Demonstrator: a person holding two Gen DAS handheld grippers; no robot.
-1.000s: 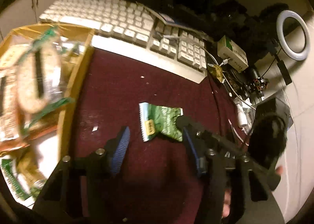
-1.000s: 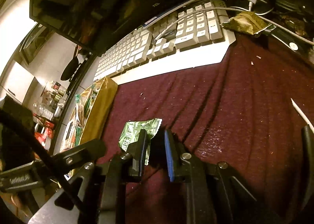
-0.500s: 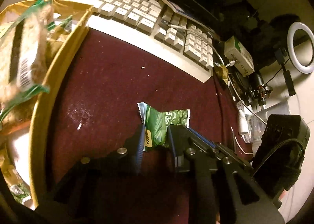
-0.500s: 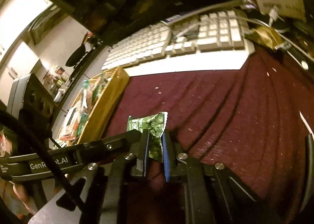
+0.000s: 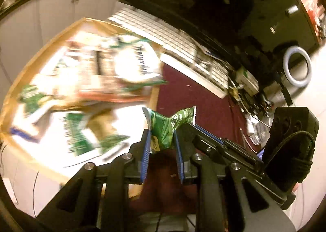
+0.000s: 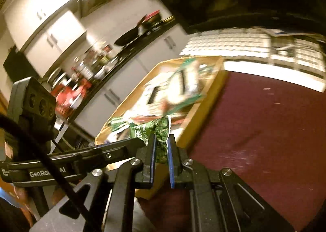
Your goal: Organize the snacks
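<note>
Green crinkled foil snack packet [image 5: 171,126] sits pinched in both my tools at once: left tool [image 5: 162,140] closed on one end, right tool [image 6: 162,146] closed on the other, each set of blue pads pressed into the wrapper. Packet held in the air over the near edge of the shallow wooden tray [image 6: 212,97], above maroon cloth tabletop [image 6: 264,122]. Left view shows tray contents, blurred snack packs [image 5: 114,69], plus white ring light [image 5: 297,67] far right. Right view alone shows kitchen counter, dark frying pan [image 6: 127,37]. White keyboard [image 6: 234,44] behind the tray.
</note>
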